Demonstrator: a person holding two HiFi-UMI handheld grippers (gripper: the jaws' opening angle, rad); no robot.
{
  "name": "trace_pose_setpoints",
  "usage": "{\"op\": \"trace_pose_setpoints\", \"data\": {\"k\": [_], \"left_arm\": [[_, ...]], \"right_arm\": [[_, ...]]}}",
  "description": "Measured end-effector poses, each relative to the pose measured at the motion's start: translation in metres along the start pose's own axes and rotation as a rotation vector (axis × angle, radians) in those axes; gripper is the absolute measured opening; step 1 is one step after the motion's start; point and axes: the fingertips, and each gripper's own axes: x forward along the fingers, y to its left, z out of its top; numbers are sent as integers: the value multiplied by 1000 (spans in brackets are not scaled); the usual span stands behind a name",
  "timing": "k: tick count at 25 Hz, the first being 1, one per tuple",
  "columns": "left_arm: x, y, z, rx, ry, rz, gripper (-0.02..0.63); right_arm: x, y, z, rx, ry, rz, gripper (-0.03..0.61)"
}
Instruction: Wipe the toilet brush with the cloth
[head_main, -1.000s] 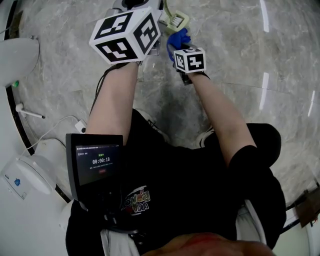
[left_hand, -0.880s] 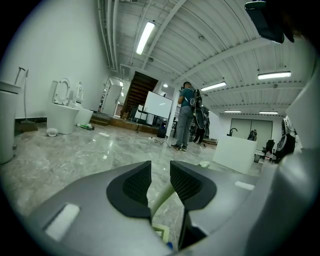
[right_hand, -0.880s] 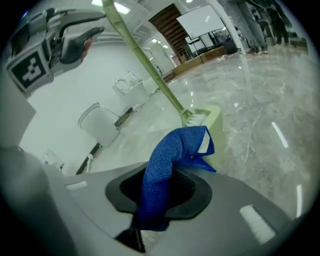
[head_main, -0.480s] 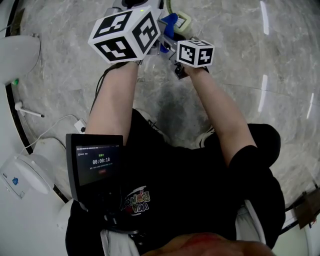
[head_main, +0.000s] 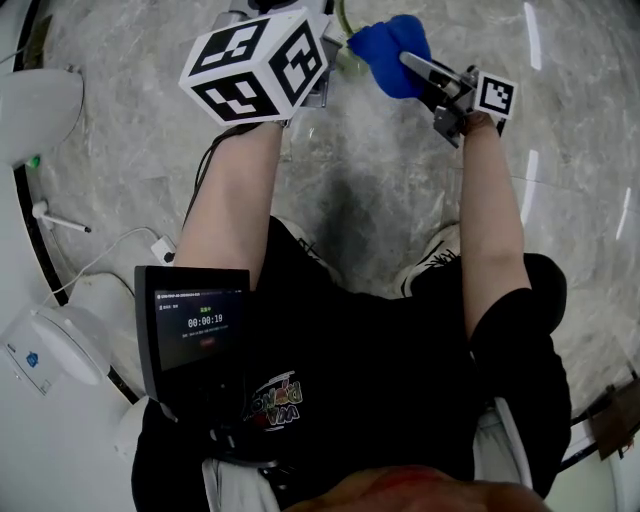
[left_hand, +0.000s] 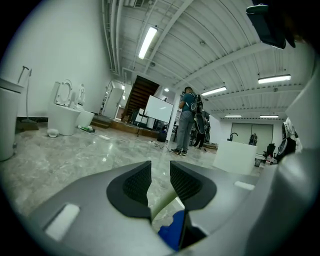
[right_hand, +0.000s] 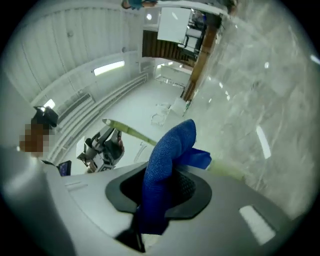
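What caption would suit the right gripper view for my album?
Right gripper clamps a blue cloth in front of the pale green brush handle.

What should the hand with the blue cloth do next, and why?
Probably move the right gripper, its jaws shut on the blue cloth, onto the pale green toilet brush handle held in the left gripper: in the head view the cloth sits off to one side of it.
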Motion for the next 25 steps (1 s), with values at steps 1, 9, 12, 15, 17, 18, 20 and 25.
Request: {"op": "trace_pose_setpoints", "data": {"k": [1,9,12,15,17,18,20,25], "left_arm": [[-1,1,0,4,1,2,120],[-4,1,-11,41,40,-7,120],[-8,0,-13,70,54,-15,120],[-10,2,-11,53,49,-11,118],[-9,2,-9,27,44,-13,118],[-7,0,-9,17,43,-17,118],[-5,-4,-9,12,44,-26,120],[1,-11,-7,18,41,-38,118]], "right_arm": [[-10,-4,18,-71,-30,-54,95],[-9,-87,54,-362,-45,-720,97],[4,-103,17,-298,53,-686,97],[-1,-110,-3,-254,60,-683,97],[-5,-109,-13,-234,51,-670,97],[-7,-107,-19,-231,60,-656,97],[-5,-100,-35,-228,119,-609,97],[3,-79,-79,-197,315,-453,96]]}}
